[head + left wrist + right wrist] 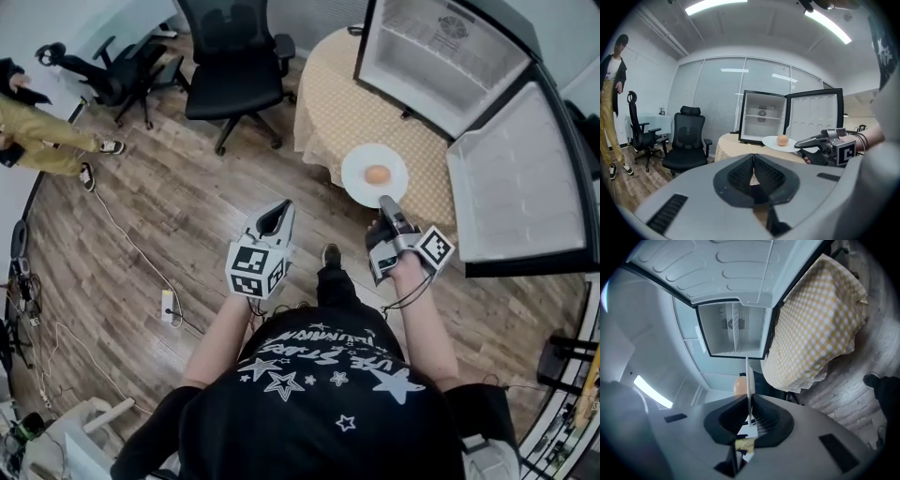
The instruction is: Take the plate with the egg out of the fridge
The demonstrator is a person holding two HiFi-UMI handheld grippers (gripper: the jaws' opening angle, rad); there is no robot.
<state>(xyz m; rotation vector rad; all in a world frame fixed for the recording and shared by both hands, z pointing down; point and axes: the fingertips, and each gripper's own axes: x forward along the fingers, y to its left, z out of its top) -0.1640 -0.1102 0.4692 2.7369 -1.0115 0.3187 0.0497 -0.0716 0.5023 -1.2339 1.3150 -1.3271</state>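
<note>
White plate [356, 178] rim pinched in right gripper [387, 204] jaws; left gripper [273, 221] jaws pressed together, empty. Any tilt could roll egg [377, 174] off.

Plate [354, 178]: we see smooth, glossy white, much like glazed ceramic.
Egg [377, 174]: matt tan shell, smooth to our eye.
Tablecloth [337, 112]: woven cloth in a yellow-and-white check, matt, falling in soft folds over the table's edge.
Fridge [441, 56]: we make out a white moulded plastic lining, smooth with a faint sheen.
Floor [187, 216]: wood planks with visible grain and a low sheen.
Left gripper [753, 157]: matt grey plastic shell; black ribbed pads [740, 176] that look rubbery to us.
Right gripper [749, 398]: the same matt grey plastic.
Office chair [234, 66]: matt black upholstery.
</note>
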